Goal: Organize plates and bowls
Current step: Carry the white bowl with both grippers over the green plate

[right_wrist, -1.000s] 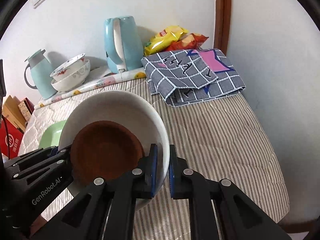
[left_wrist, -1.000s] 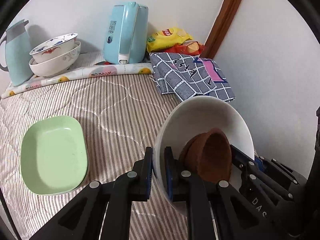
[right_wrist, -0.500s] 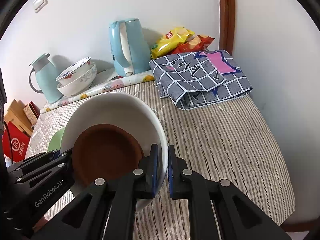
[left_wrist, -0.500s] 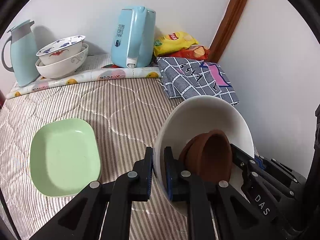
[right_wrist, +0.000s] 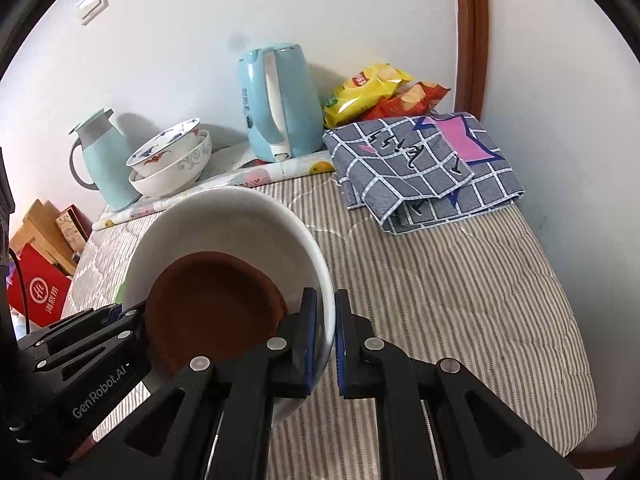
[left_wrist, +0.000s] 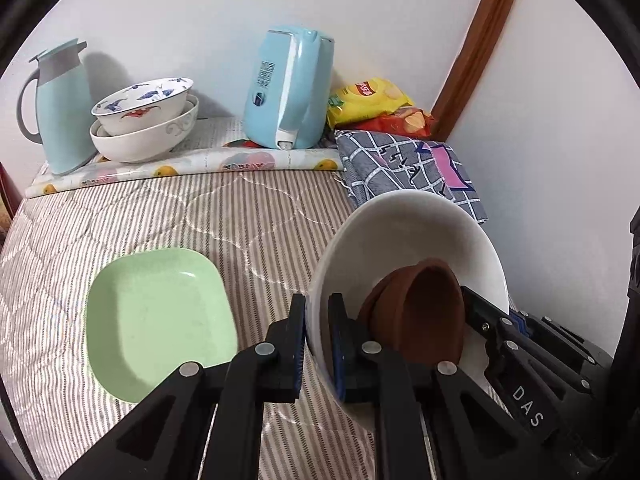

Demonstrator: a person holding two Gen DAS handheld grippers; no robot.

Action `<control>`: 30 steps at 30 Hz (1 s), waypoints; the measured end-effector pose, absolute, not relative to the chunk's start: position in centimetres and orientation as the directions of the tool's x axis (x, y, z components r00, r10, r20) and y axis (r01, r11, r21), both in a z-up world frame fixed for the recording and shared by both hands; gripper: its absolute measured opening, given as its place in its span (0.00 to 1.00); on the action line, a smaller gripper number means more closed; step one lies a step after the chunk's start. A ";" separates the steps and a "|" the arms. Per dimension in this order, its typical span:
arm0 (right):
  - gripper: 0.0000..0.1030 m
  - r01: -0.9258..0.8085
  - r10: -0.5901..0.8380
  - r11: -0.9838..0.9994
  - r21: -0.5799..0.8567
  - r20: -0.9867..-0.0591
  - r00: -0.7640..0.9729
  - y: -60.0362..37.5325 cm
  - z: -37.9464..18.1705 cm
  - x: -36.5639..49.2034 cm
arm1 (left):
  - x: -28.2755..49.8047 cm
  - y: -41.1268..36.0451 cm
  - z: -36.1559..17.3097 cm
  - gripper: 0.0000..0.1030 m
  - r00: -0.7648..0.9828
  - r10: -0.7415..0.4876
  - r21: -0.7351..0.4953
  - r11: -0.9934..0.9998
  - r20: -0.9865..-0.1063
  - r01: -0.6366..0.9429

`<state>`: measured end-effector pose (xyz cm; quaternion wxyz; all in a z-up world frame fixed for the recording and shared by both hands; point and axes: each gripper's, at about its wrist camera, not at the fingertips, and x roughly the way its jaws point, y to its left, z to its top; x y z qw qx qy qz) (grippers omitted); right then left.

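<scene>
We have lifted the white bowl (left_wrist: 404, 240) and its loose brown bowl (left_wrist: 420, 312) toward the far bowls, both fingers pinching opposite rims; it's fragile.

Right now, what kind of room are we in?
Probably a small bedroom used for meals: a striped quilted mattress in a wall corner, holding an electric kettle, stacked bowls and snack bags.

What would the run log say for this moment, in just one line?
left gripper: shut on white bowl rim | right gripper: shut on opposite rim | brown dish: inside bowl | bowl: tilted above bed | green plate: on bed
</scene>
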<state>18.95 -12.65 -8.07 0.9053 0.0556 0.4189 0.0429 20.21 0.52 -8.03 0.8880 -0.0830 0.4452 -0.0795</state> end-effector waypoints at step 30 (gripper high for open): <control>0.08 -0.108 0.187 0.982 0.153 -0.754 0.630 -6.3 -8.3 20.8 | 20.8 7.3 -8.2 0.11 0.606 -0.162 -0.219 0.975 -0.778 -0.020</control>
